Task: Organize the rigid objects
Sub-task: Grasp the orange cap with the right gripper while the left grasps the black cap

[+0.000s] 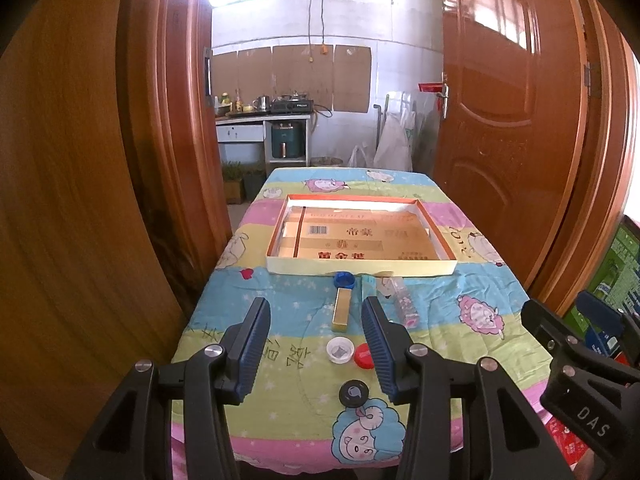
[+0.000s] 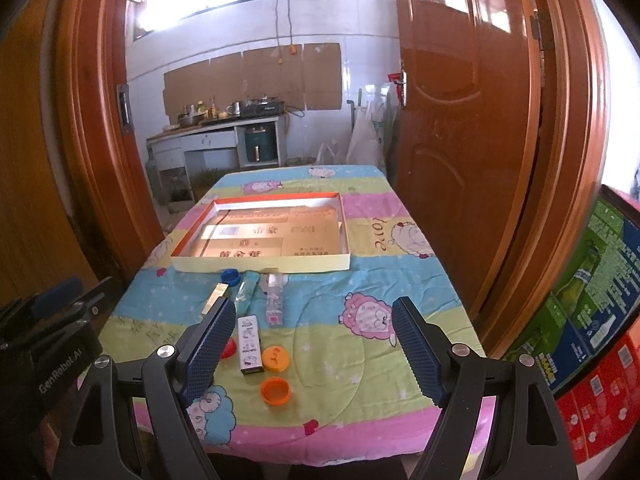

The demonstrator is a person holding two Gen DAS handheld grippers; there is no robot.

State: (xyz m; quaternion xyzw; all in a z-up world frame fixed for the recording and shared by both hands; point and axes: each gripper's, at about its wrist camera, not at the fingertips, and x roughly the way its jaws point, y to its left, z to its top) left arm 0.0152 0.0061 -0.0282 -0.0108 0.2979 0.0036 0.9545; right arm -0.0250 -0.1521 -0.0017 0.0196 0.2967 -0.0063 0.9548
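A shallow cardboard tray with an orange rim lies mid-table. In front of it lie a blue cap, a gold bar-shaped box, a teal packet, a clear tube, a white cap, a red cap, a black cap, a white printed box and two orange caps. My left gripper is open and empty above the near caps. My right gripper is open and empty above the near table.
The table wears a cartoon-sheep cloth and stands in a doorway between wooden door frames. An open wooden door is on the right. Printed cartons stand at the right. A kitchen counter lies beyond.
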